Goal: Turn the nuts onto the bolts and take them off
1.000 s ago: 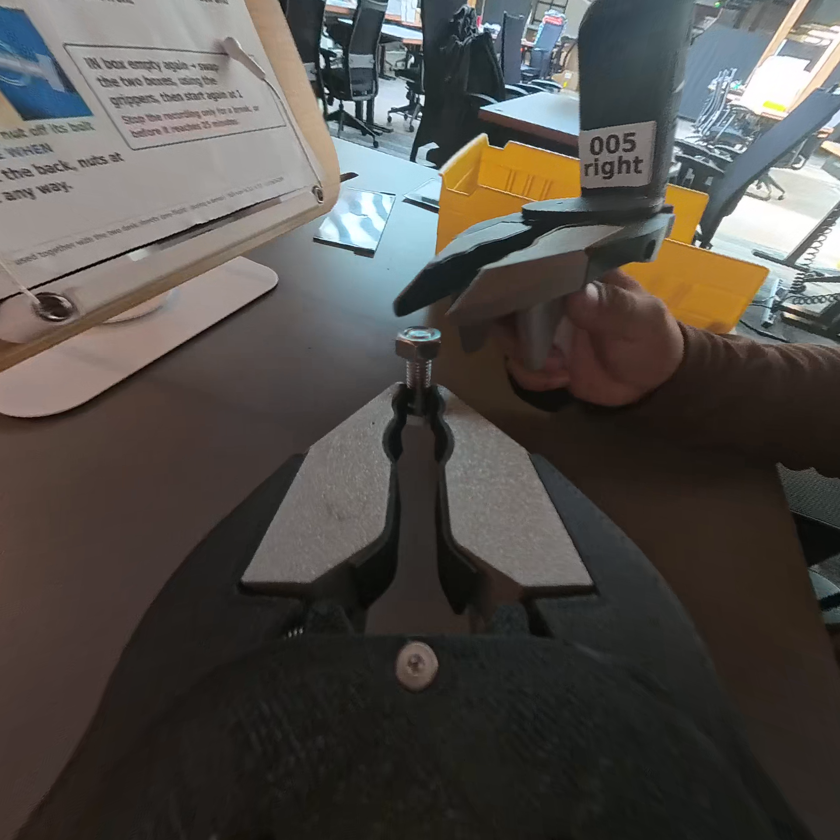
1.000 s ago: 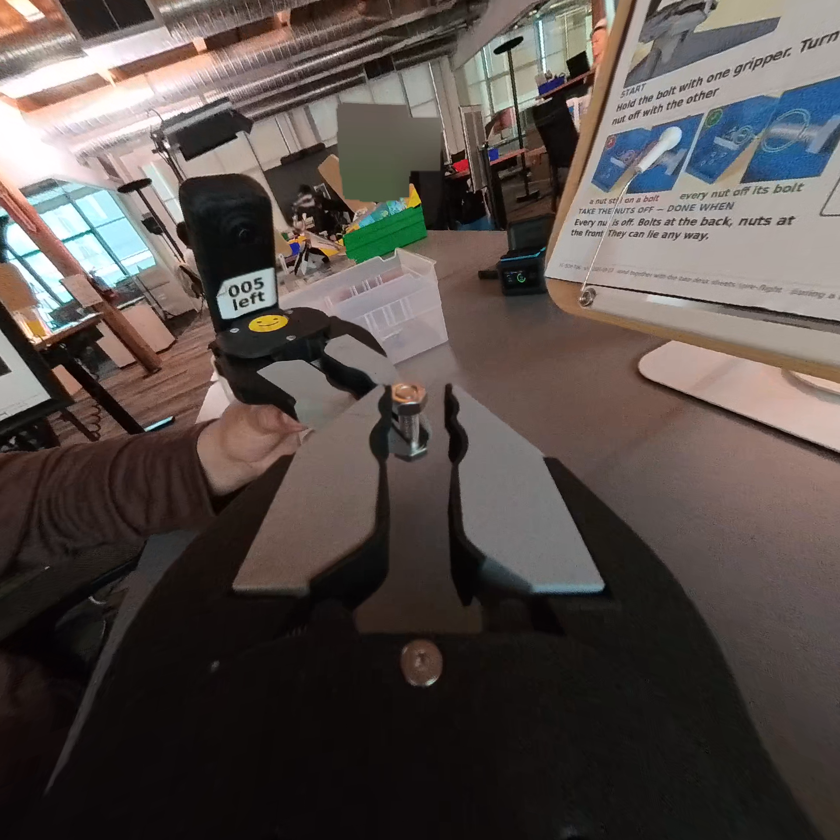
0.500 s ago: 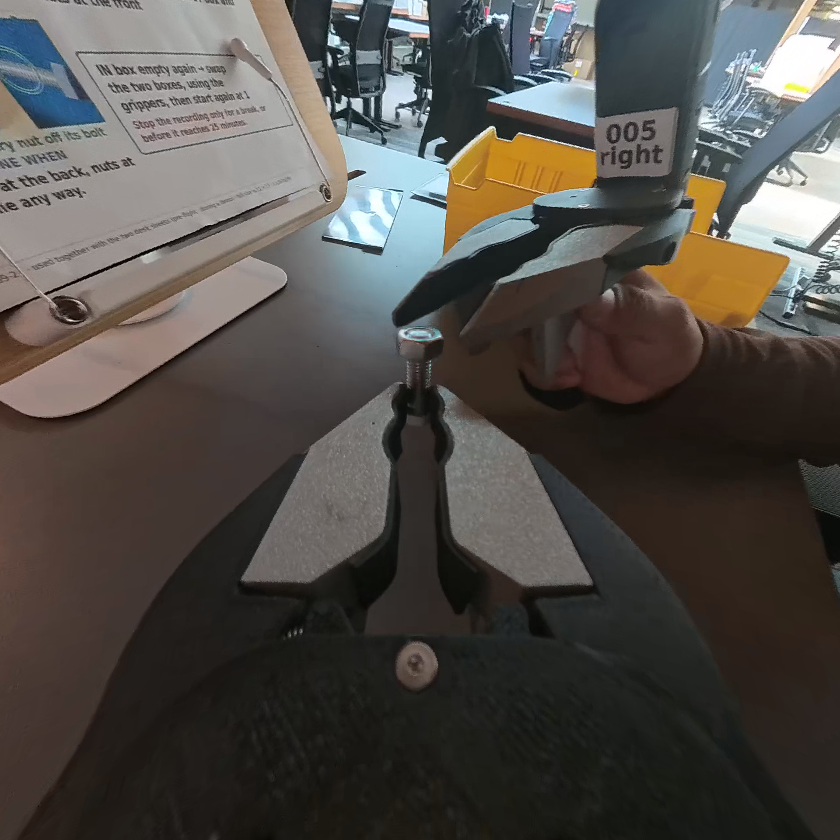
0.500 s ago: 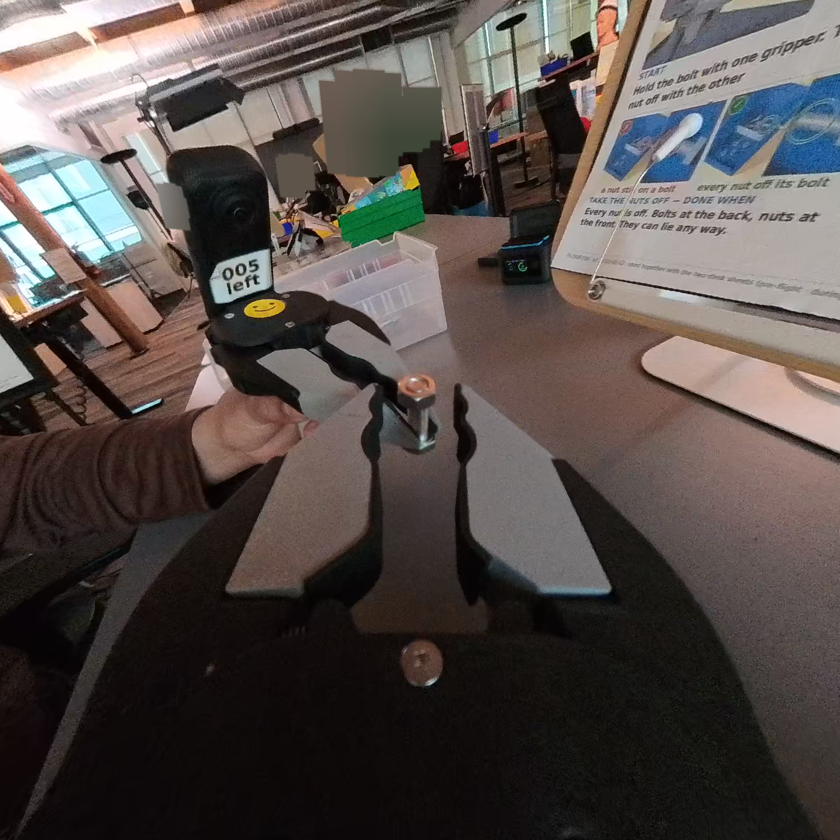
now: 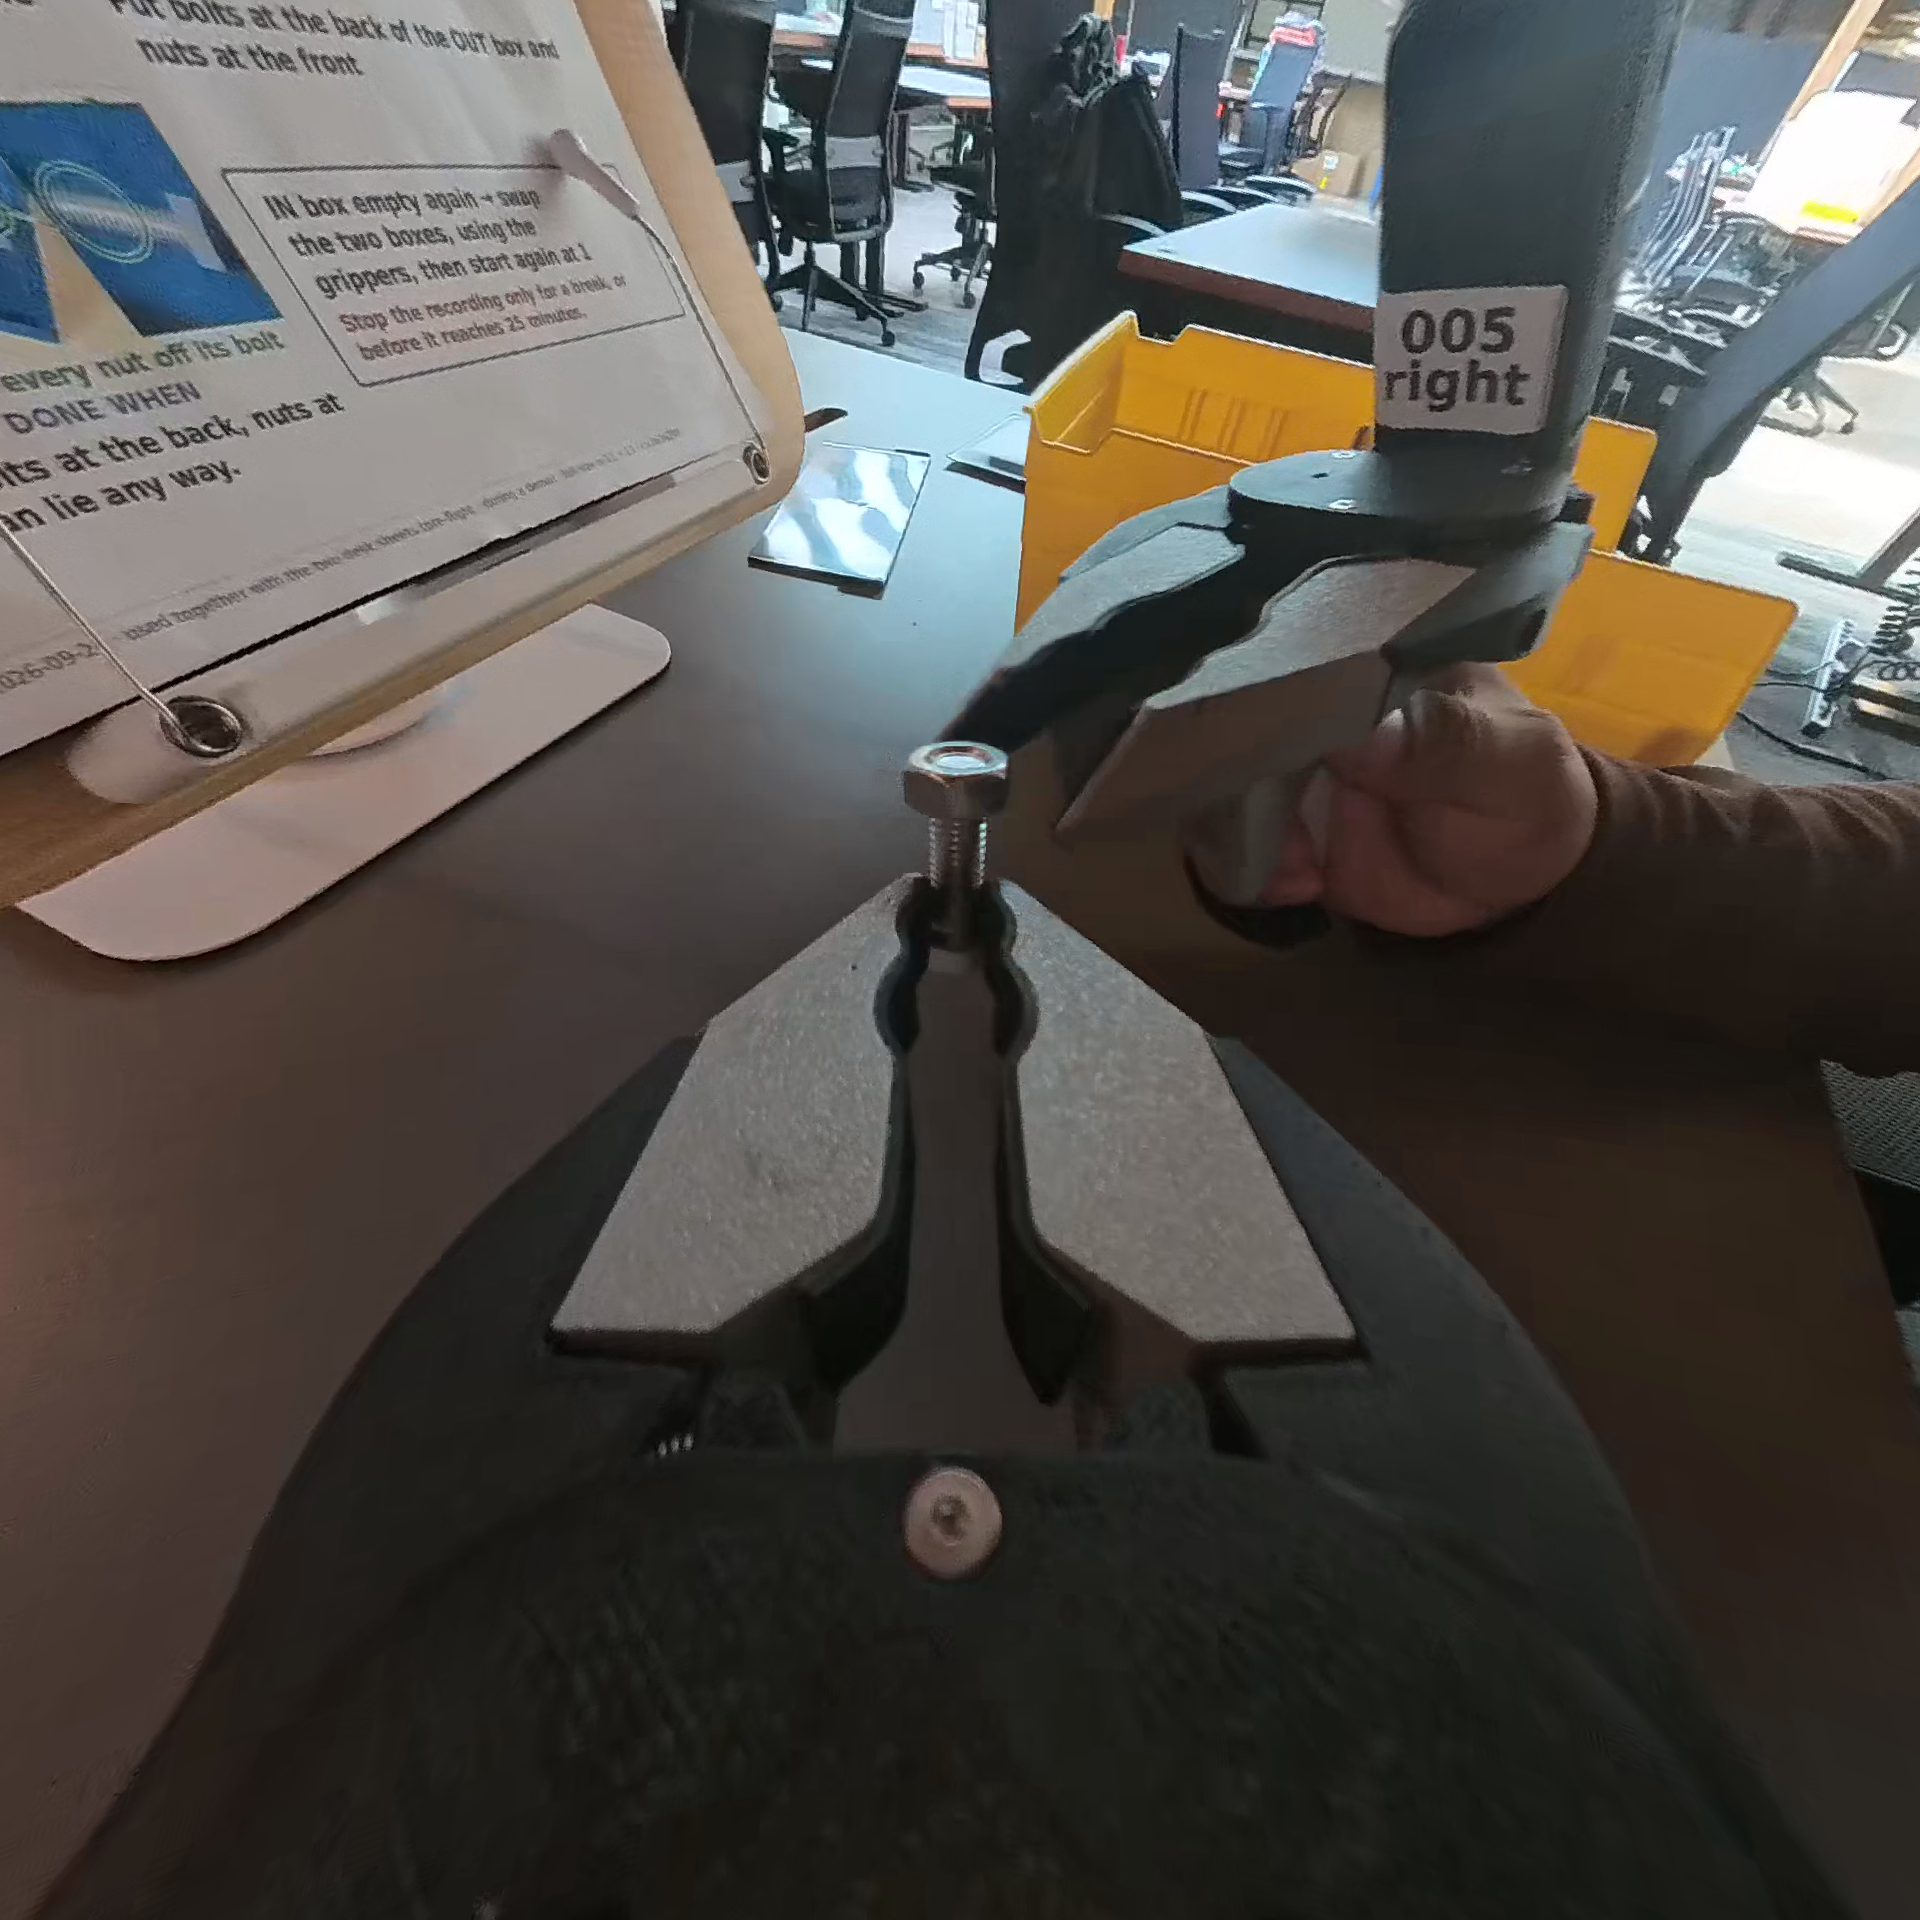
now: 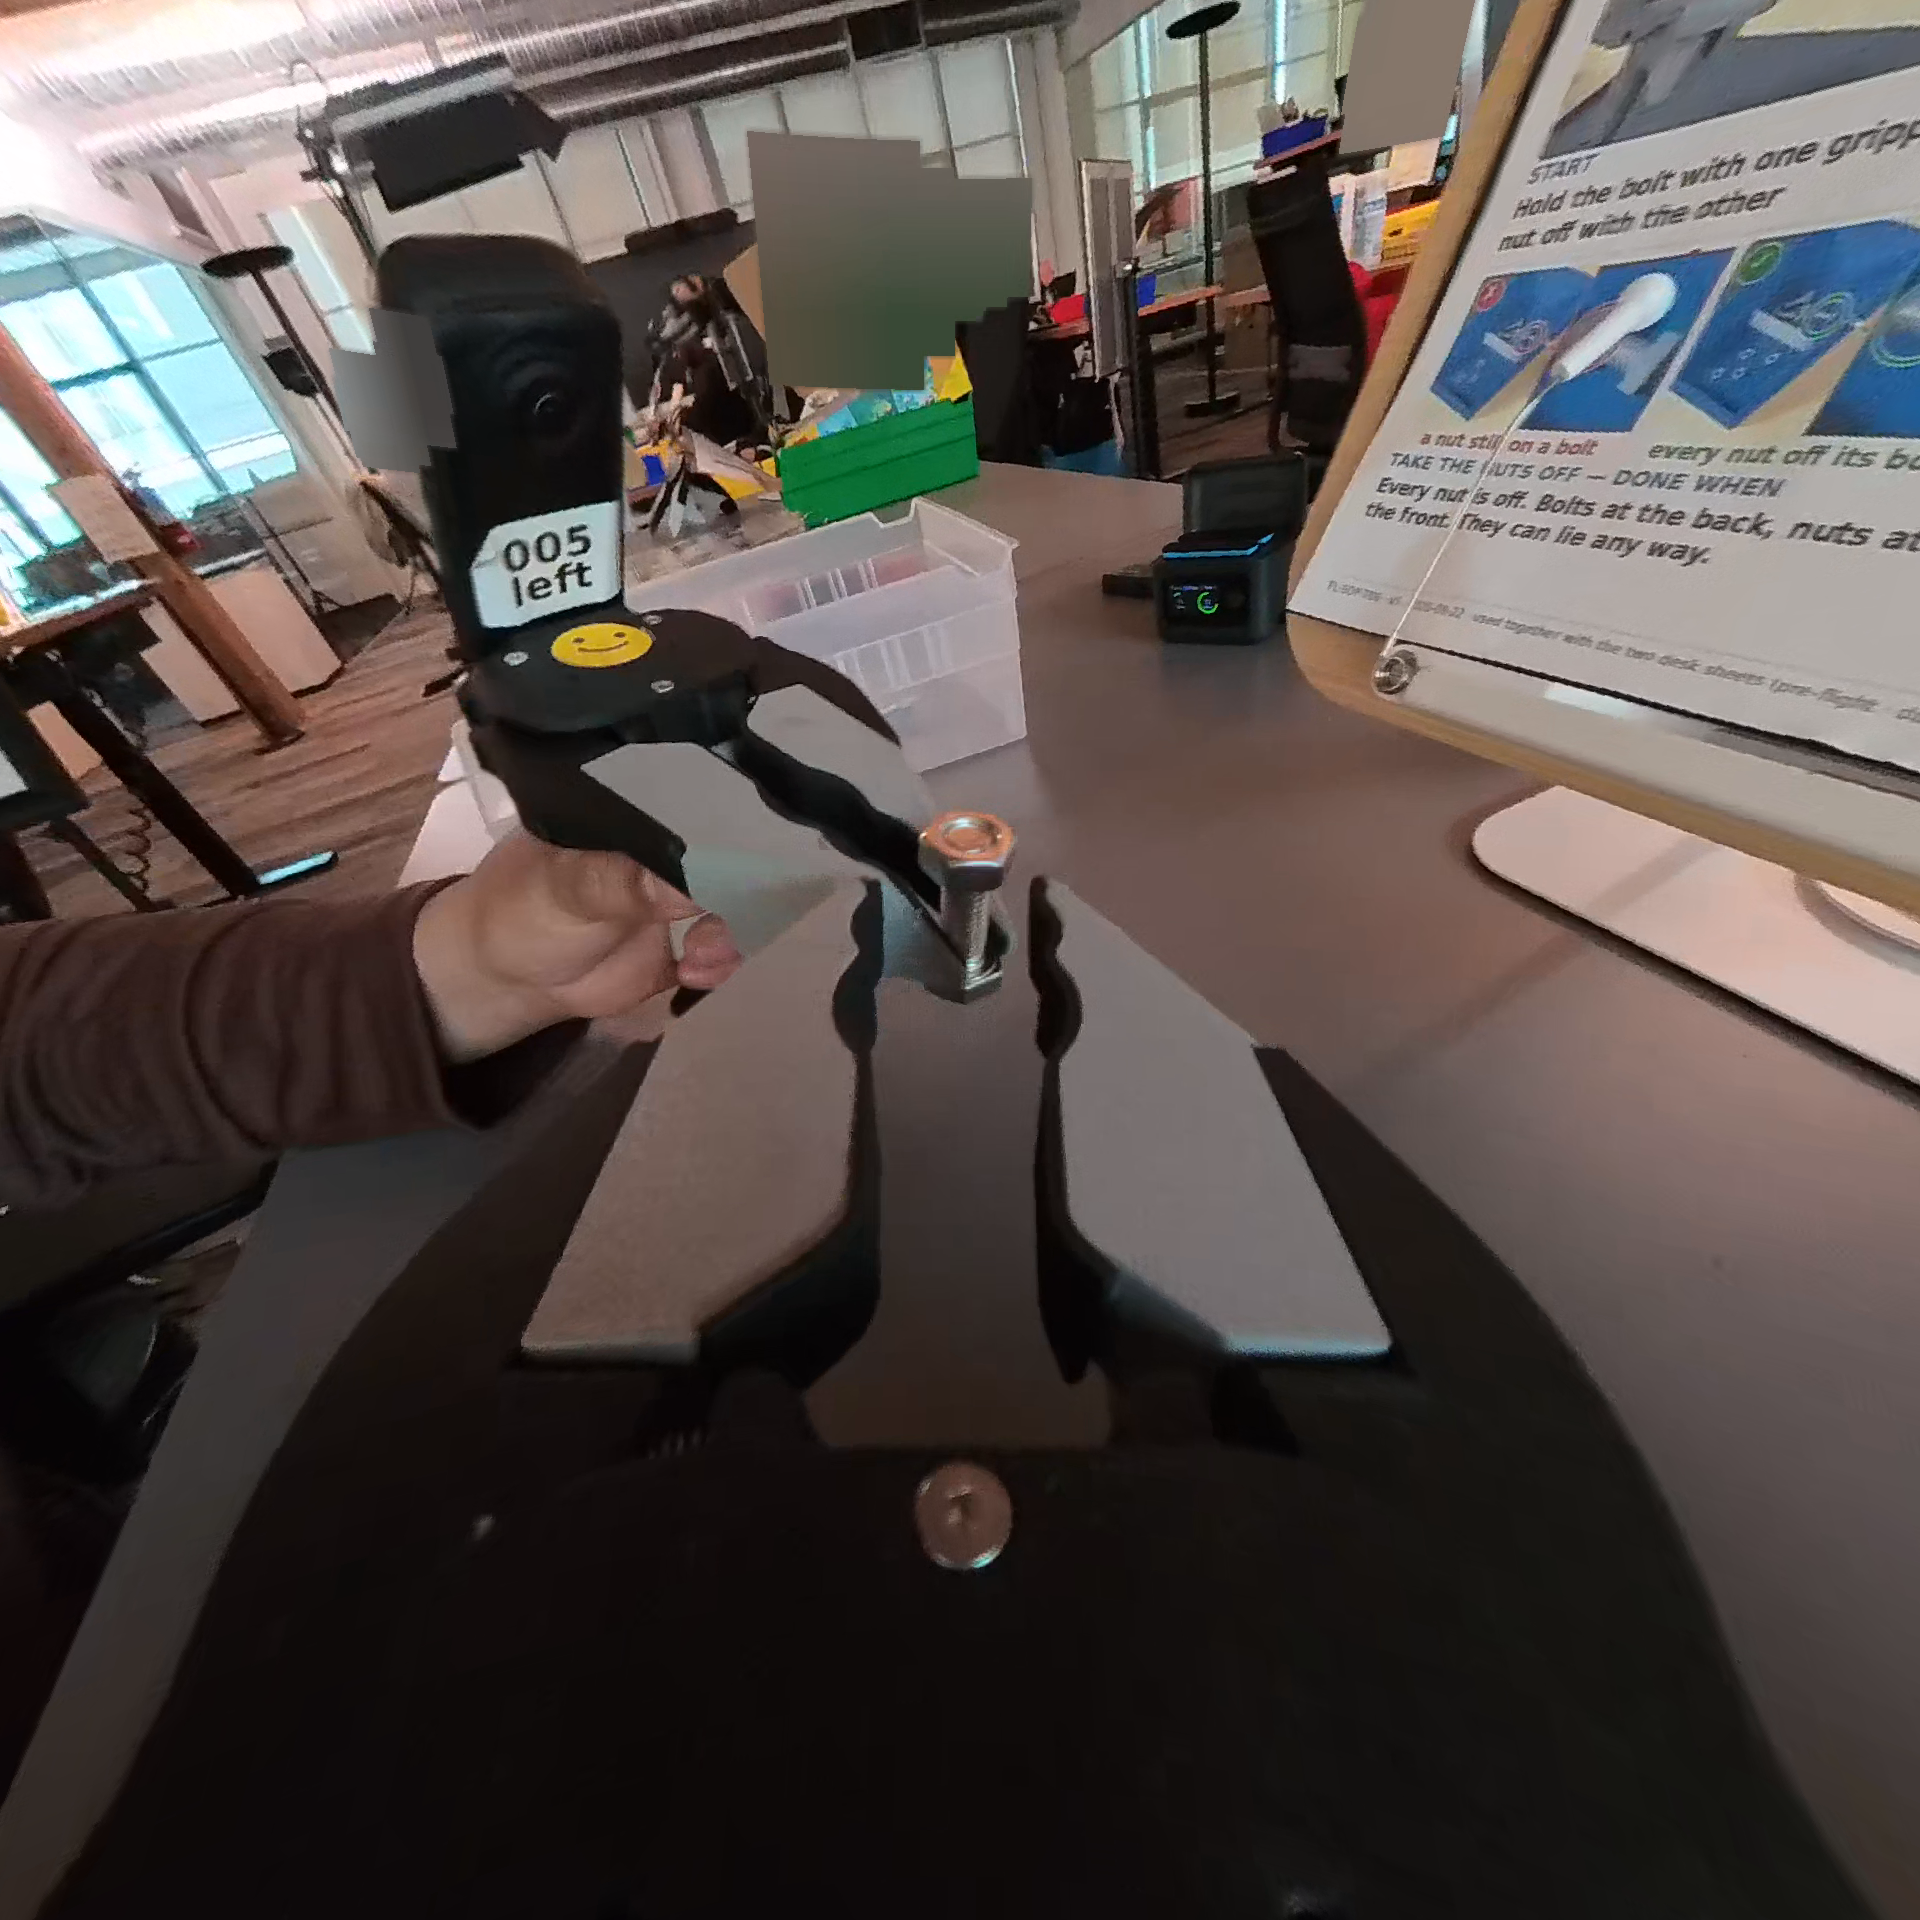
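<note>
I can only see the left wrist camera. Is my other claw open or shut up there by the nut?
Observer: Open. The right gripper has one finger on each side of the bolt, with a gap showing on both sides.
Operator: Does the bolt have a head? My own fingers hide the bottom.
Observer: Yes. A six-sided head sticks out just below the fingers of the left gripper, and the nut sits at the top end.
Operator: What's behind my claw?
Observer: A clear plastic box on the table, with a green box farther back.
</note>
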The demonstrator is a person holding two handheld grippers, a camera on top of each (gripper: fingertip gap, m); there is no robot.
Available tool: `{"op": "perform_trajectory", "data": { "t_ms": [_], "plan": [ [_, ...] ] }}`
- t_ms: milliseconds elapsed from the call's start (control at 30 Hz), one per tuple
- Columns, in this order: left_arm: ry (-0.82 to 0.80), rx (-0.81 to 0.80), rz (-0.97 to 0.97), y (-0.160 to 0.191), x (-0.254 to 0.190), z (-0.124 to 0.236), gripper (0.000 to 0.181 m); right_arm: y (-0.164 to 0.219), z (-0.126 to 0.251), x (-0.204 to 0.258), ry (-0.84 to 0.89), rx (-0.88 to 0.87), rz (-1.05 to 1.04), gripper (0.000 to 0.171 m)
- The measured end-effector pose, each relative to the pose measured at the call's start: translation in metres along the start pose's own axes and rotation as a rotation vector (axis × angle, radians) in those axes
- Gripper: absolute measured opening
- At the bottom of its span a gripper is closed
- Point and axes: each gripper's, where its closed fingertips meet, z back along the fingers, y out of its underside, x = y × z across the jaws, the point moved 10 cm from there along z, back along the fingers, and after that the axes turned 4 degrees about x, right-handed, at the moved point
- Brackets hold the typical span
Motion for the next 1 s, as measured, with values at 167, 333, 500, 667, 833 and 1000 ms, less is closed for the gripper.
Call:
{"op": "perform_trajectory", "data": {
  "t_ms": [167, 333, 500, 667, 833, 1000],
  "plan": [
    [0.058, 0.026, -0.037, 0.0, -0.013, -0.009, 0.008, 0.002, -0.012, 0.007, -0.062, -0.014, -0.015, 0.029],
    [0.027, 0.012, -0.03, -0.001, -0.009, -0.006, 0.007, -0.003, -0.004, 0.006, -0.023, -0.031, 0.01, 0.027],
    [0.007, 0.006, 0.005, 0.001, 0.0, -0.002, 0.007, -0.003, 0.005, -0.001, 0.01, -0.023, -0.006, 0.023],
    [0.032, 0.021, -0.025, 0.001, -0.009, -0.008, 0.007, 0.002, -0.008, 0.006, -0.03, 0.005, 0.001, 0.031],
    [0.021, 0.015, -0.02, 0.001, -0.007, -0.006, 0.008, -0.002, -0.001, 0.004, 0.012, -0.018, 0.007, 0.03],
    [0.0, -0.015, 0.003, -0.001, 0.0, 0.002, 0.007, -0.001, 0.005, -0.006, 0.024, -0.04, -0.045, 0.031]
  ]
}}
